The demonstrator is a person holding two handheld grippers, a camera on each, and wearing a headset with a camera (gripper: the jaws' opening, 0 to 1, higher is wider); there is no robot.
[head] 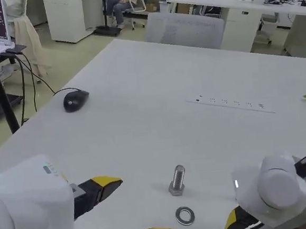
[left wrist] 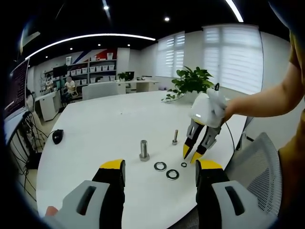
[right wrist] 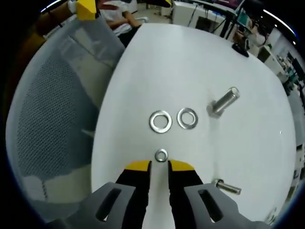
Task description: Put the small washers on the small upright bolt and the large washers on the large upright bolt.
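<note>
Small washer: flat on the desk near its near edge, just ahead of the right tongs. Right tongs narrowly apart, holding nothing.
Handling: probably steel; light, rigid, thin and slick, likely to skid on the smooth top. Best pinched across opposite outer edges.
Large washer and second large washer: flat, side by side, not touching, between small washer and large bolt.
Large bolt: upright on its head.
Small bolt: upright, near the large bolt, apart from it.
Left tongs: wide apart, empty, at the near edge.
Computer mouse: near the left edge.
</note>
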